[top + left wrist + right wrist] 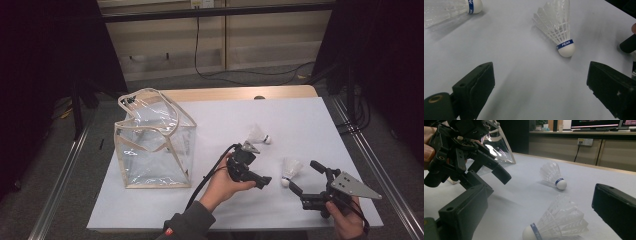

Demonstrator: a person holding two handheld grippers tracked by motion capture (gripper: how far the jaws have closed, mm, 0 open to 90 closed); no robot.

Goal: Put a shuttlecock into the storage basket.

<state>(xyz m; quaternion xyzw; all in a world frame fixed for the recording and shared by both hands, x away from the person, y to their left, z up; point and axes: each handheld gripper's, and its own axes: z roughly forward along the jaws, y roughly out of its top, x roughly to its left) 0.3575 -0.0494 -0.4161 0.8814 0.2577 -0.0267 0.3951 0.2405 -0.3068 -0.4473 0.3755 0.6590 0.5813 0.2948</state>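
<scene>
- Your right claw [305, 178] gapes wide, empty, around the near shuttlecock [290, 170] lying by the worktop's [220, 120] near right corner.
- Your left claw [263, 181], also wide and empty, hovers just beside it.
- The far shuttlecock [259, 135] lies mid-worktop.

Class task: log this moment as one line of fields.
left gripper: open, empty | right gripper: open, around near shuttlecock | far shuttlecock: on table | clear bag: upright, open

Two white shuttlecocks: one [290, 171] well right of the see-through bag [153, 141], one [258, 135] nearer to it. One bag. Two grippers.
</scene>
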